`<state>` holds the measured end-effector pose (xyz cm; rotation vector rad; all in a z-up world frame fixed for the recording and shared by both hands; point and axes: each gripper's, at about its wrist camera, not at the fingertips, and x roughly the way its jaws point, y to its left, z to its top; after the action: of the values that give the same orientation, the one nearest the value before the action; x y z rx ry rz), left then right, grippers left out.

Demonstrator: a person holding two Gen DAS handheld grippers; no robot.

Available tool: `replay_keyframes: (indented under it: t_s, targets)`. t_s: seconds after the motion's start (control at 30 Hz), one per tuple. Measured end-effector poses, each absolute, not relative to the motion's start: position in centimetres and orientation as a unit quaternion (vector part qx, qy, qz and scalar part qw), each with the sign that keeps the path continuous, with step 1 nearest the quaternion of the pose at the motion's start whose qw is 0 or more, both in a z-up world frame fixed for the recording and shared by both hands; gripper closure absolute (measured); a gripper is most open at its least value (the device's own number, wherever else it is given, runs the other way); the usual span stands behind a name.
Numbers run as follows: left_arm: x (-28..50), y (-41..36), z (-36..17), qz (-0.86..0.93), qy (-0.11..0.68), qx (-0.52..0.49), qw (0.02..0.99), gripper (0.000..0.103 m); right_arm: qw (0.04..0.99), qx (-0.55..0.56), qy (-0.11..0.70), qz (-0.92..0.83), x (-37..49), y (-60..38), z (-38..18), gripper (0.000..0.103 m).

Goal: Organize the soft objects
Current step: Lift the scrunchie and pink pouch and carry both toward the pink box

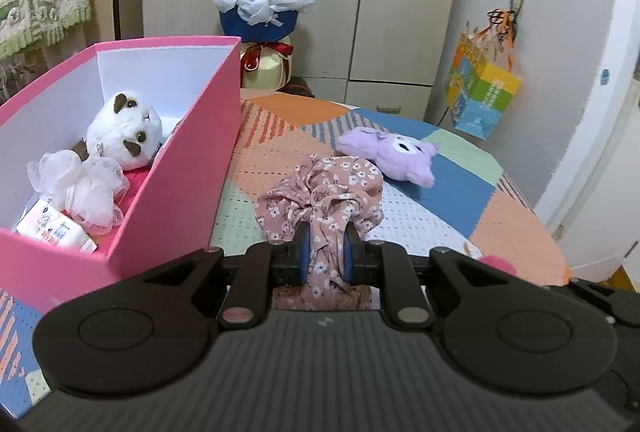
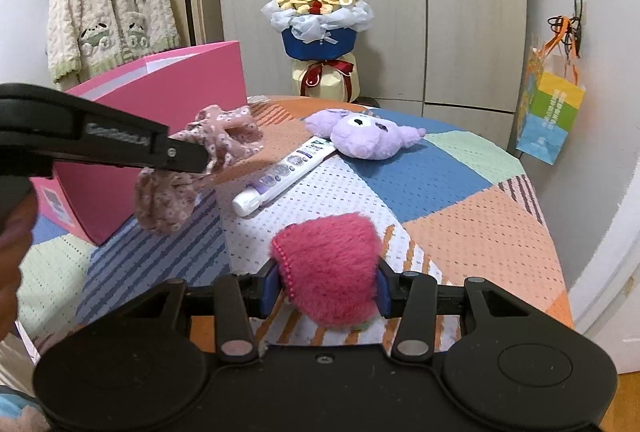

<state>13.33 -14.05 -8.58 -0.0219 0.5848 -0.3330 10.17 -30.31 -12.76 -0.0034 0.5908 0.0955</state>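
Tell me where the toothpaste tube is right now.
In the right wrist view the toothpaste tube lies on the table mid-frame, its far end against the purple plush, beyond the pink fuzzy toy.

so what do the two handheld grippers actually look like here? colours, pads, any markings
Both match: matte black bodies with two round discs at the base and black linkage arms on silver pivot pins. The left gripper and right gripper each carry blue pads on the inner faces of their fingers. In the right wrist view, the left gripper's side bears pale raised lettering, too blurred to read. No cables or sleeves visible.
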Motion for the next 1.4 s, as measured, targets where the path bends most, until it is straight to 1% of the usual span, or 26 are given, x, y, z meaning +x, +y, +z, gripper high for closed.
replay_keyframes:
  t_s: [0.27,0.63,0.8,0.97,1.1,1.23,1.4]
  targets:
    - [10.2,-12.0,-8.4,-0.217,0.287,-0.021,0.933,0.088,0.956,0.003,0.292,0.038,8.1,-30.1,-12.8,0.052]
    - [6.2,-6.8,-8.3,-0.283,0.368,-0.002,0.886,0.088,0.940,-0.008,0.326,0.102,4.7,-29.5,-11.5,0.052]
    - [5.9,-3.6,-7.6,-0.287,0.411,-0.030,0.865,0.088,0.923,-0.005,0.358,0.141,4.0,-28.4,-10.1,0.052]
    - [5.1,-0.5,-6.4,-0.282,0.427,-0.052,0.858,0.088,0.905,0.004,0.381,0.187,3.7,-26.9,-7.8,0.052]
    - [4.2,1.3,-4.6,-0.284,0.429,-0.051,0.856,0.088,0.895,0.005,0.387,0.224,3.5,-25.5,-5.4,0.052]
    - [3.3,3.0,-3.0,-0.272,0.386,-0.033,0.881,0.088,0.899,-0.008,0.361,0.248,3.2,-24.2,-3.2,0.052]
    - [3.8,4.9,-1.8,-0.270,0.362,-0.058,0.890,0.088,0.909,-0.008,0.335,0.250,3.7,-22.8,-1.7,0.052]
